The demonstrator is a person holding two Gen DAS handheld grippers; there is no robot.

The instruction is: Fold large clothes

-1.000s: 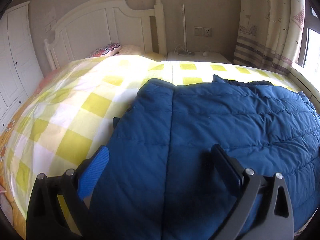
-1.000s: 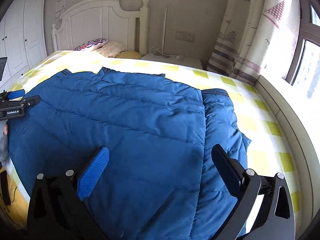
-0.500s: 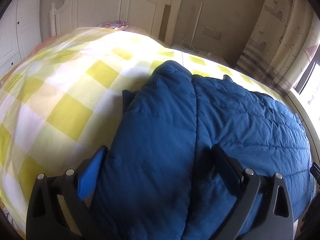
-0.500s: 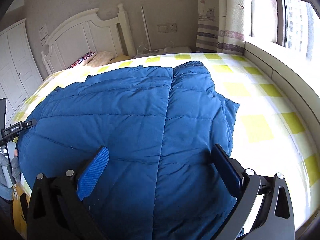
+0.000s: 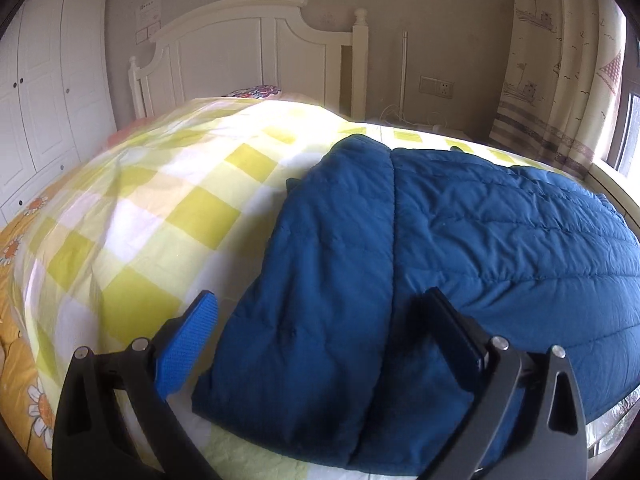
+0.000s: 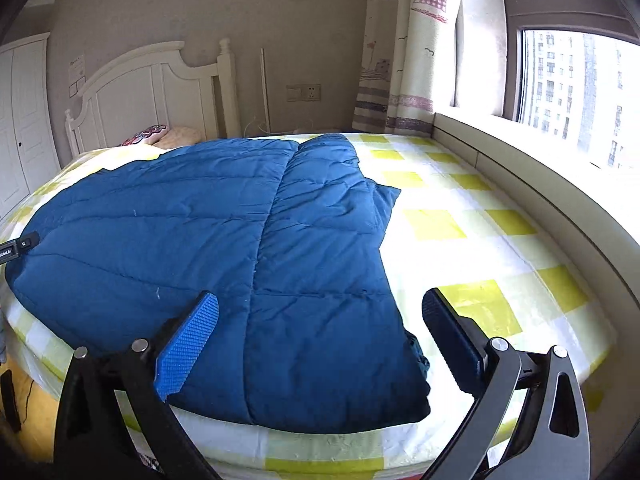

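Jacket: flat on bed
Left gripper: wide, empty, jacket at 12 o'clock
Right gripper: wide, empty

Two low, close wrist views toward the headboard, sharing the jacket.

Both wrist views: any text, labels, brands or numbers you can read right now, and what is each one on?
"...Robot.AI", partly cut off by the frame edge: on the left gripper, seen in the right wrist view.
Paper notices on the wall beside the headboard: printed, too small and blurred to read.
Wall socket plate: no legible marking.
Blue padded coat: no label or brand showing.
Right gripper: no text visible.
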